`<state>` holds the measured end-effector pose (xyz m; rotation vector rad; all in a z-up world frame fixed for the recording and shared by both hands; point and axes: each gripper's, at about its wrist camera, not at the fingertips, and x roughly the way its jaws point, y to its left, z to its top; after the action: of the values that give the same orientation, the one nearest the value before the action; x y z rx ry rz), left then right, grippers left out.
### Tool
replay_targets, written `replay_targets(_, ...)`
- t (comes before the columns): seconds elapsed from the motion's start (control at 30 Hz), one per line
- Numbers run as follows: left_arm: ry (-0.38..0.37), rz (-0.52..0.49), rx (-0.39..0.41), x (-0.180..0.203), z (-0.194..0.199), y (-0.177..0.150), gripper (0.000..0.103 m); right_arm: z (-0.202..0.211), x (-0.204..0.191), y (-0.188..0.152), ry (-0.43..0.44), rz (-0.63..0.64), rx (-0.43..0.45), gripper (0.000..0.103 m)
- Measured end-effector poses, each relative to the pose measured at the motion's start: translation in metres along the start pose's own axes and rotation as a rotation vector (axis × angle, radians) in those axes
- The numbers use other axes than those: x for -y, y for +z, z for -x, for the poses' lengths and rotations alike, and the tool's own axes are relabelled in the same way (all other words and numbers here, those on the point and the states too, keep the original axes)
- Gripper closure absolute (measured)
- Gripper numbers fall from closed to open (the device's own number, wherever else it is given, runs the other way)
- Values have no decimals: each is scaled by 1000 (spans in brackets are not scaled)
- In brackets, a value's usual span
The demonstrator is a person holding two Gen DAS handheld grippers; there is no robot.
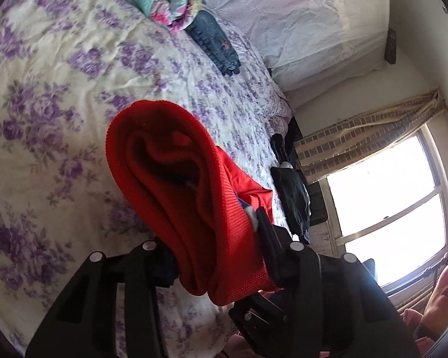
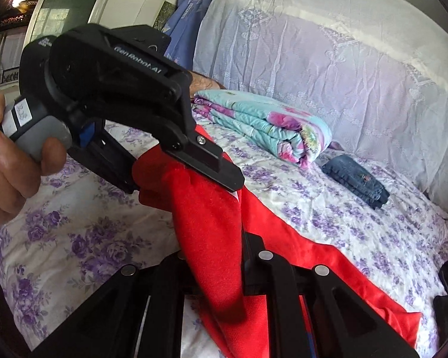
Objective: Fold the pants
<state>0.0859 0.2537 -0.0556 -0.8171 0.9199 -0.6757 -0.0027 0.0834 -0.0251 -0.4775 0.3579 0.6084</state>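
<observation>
The red pants (image 2: 212,226) are held lifted above the bed (image 2: 358,217), one part trailing down onto the floral sheet nearer than the folded jeans (image 2: 357,180). The left tongs (image 2: 200,173) are clenched on an upper edge of the cloth, and the right tongs (image 2: 221,271) are seen clamped on the fabric just below them. In the left wrist view the ribbed waistband (image 1: 176,179) is bunched between the fingers of the left tongs. The step in hand is judged to be the carrying over of a fold; next, the held edge must be lowered flat onto the trailing part, edges aligned, before release.
</observation>
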Motion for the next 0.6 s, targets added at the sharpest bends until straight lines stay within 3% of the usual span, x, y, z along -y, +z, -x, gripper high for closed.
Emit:
replay_targets(0.03,3,-18,4,7,1,0,62,3,0,0,-21,3,13,88)
replay_targets(0.07,7,-40,10,15,2,0,62,10,0,-1,-50,2,37,75)
replay_targets(0.1,10,-72,15,27,1,0,64,15,1,-2,-86,1,56,56)
replay_targets(0.17,-6,-116,12,45,-1,0,65,25,3,-3,-114,10,93,47)
replay_targets(0.27,-41,-176,-16,75,-12,0,67,43,4,-6,-169,33,130,48)
replay_targets(0.33,-49,-231,-38,97,-26,-1,68,50,16,-11,-208,10,130,65)
replay_targets(0.37,-48,-249,-44,104,-31,-1,68,56,28,-15,-222,-29,124,79)
replay_targets(0.6,-101,-322,-195,152,-127,-1,68,87,109,-61,-244,-364,106,86)
